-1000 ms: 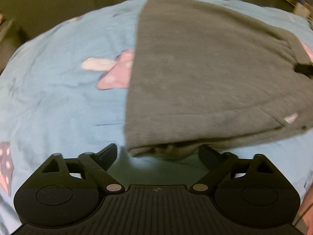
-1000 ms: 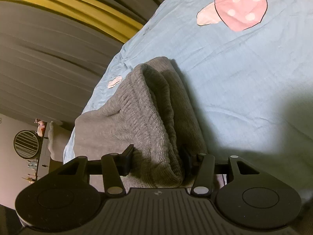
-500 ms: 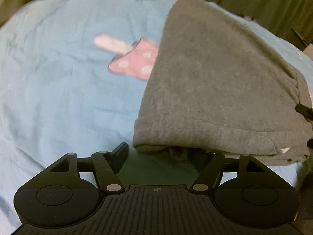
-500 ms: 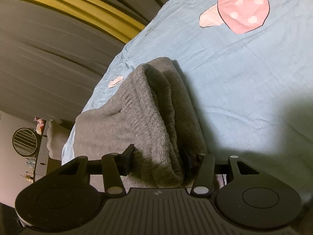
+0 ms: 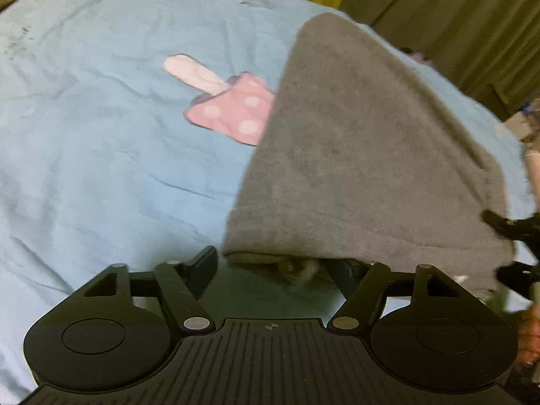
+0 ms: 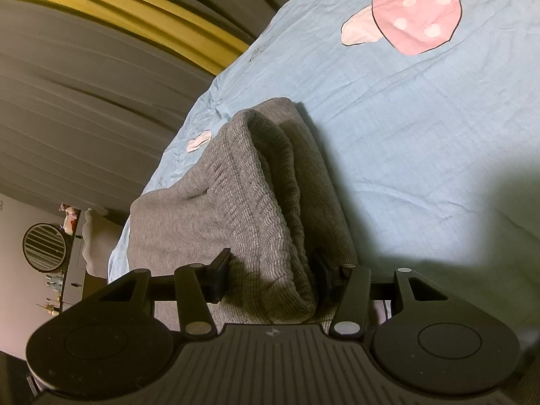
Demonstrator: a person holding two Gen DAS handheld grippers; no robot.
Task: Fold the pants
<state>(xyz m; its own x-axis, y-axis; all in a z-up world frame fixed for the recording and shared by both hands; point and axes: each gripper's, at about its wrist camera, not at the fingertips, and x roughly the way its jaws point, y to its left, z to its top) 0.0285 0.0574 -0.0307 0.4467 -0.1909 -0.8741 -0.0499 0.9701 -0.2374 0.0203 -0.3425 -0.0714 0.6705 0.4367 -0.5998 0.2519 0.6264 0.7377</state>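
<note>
A: Left wrist view is blurring at the edges. The left gripper (image 5: 273, 266) is sitting at the near edge of the pants (image 5: 364, 155). Its right finger is going under the grey fabric, so that tip is mostly hidden. Left finger (image 5: 202, 266) is showing clear, just beside the pants' corner, not touching from what I can see.

B: Holding anything?

A: Jaws have just been closing, and they're standing fairly wide. The hem is lying between them, with no pad visibly pressing on it. Dark gap under the fold is unreadable.

B: Right side?

A: The right gripper (image 6: 270, 276) is clamping the ribbed waistband, both fingers pressing into the bunched fabric at a medium opening. The gripper body is cutting off the pants' near end. In the left view, the right gripper's black parts are poking in at the far right edge, blurred.

B: Pants state?

A: Grey knit, folded into a thick stack, lying on the blue sheet (image 5: 101, 168). Top surface is looking smooth and flat. In the right view, layers are stacking up like a ridge, with the ribbed band on the left. One pink mushroom print (image 5: 233, 111) is tucking partly under the pants' left edge. Another mushroom (image 6: 415, 13) is sitting well apart on open sheet.

B: Background?

A: Curtains (image 6: 84, 84), dim. Small shelf clutter at far left, too small to identify.
</note>
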